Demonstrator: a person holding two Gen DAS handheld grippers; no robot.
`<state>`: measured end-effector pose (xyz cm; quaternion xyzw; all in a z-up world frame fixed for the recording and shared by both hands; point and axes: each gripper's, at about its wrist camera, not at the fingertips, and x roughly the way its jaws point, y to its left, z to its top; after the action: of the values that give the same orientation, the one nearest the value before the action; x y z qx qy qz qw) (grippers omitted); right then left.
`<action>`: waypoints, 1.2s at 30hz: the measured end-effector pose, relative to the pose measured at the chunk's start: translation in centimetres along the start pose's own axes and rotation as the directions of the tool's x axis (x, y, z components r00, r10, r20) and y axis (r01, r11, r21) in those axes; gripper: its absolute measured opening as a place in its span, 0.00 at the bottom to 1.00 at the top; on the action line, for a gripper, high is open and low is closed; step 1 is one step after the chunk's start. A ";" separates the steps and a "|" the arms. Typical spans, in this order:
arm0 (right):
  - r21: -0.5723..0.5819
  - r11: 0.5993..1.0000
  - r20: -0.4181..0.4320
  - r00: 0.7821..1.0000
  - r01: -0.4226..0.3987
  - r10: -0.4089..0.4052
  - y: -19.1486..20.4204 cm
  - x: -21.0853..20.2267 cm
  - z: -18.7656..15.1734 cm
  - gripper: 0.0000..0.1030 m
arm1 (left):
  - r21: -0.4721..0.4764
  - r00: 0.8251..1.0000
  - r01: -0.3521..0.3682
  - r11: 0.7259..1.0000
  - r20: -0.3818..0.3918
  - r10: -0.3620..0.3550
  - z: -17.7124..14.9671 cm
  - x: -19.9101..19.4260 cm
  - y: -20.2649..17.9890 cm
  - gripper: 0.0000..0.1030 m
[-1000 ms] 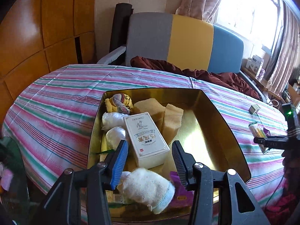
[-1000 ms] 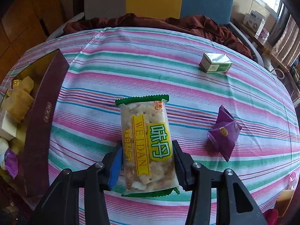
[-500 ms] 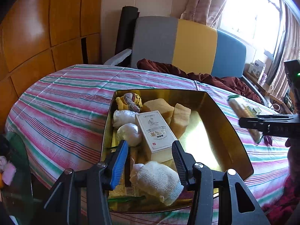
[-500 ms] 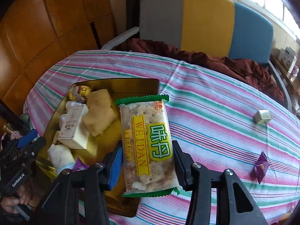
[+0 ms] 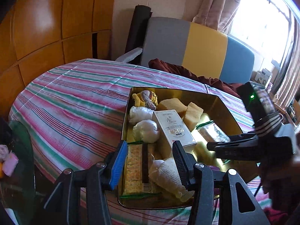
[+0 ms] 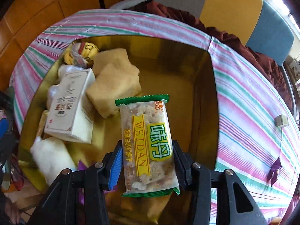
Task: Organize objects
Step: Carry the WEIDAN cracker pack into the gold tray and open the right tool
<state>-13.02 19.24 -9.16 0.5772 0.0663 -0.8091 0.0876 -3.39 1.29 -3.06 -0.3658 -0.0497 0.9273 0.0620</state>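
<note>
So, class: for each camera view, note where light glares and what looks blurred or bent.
Left wrist view: the window is blown out white, the gold tin shines, and the right tool is smeared. Right wrist view: the striped tablecloth bulges, the white roll is blurred, and the cracker packet stays sharp.

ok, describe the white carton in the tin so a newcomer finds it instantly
Start at the gold tin on the striped tablecloth; its contents crowd the left half. The white carton lies flat there, between the tan sponge-like blocks and the white wrapped bundles. It is the only rigid, printed rectangular box among soft, rounded items.
</note>
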 end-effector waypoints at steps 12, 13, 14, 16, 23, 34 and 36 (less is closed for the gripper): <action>-0.002 0.995 0.049 0.994 -0.096 0.096 1.3 0.6 -1.5 0.52 | 0.015 1.000 -0.012 1.000 0.002 0.012 -0.5 -0.1 -0.5 0.53; 0.003 0.995 0.062 0.993 -0.100 0.099 1.1 0.3 -1.6 0.52 | 0.016 1.000 -0.012 1.000 0.002 0.012 -0.5 -0.2 -0.5 0.53; 0.009 0.995 0.076 0.992 -0.104 0.103 1.0 0.0 -1.7 0.53 | 0.019 1.000 -0.012 1.000 0.002 0.012 -0.6 -0.2 -0.6 0.53; 0.019 0.993 0.104 0.988 -0.114 0.111 0.6 -0.8 -2.0 0.55 | 0.024 1.000 -0.012 1.000 0.003 0.012 -0.6 -0.4 -0.8 0.54; 0.022 0.991 0.170 0.978 -0.130 0.125 -0.3 -3.5 -2.2 0.58 | 0.039 1.000 -0.015 0.999 0.006 0.015 -0.8 -0.8 -1.3 0.56; 0.110 0.987 0.236 0.968 -0.113 0.085 -5.8 -6.9 -4.4 0.58 | 0.086 1.000 -0.006 0.996 0.013 0.004 -0.7 -1.5 -3.2 0.59; 0.136 0.986 0.247 0.967 -0.100 0.064 -7.4 -7.6 -5.0 0.58 | 0.103 1.000 0.001 0.995 0.013 -0.002 -0.6 -1.5 -3.8 0.59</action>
<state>-7.57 27.96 -3.60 0.4816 -0.0285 -0.8718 0.0856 -1.54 4.84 -1.97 -0.3561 -0.0024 0.9309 0.0813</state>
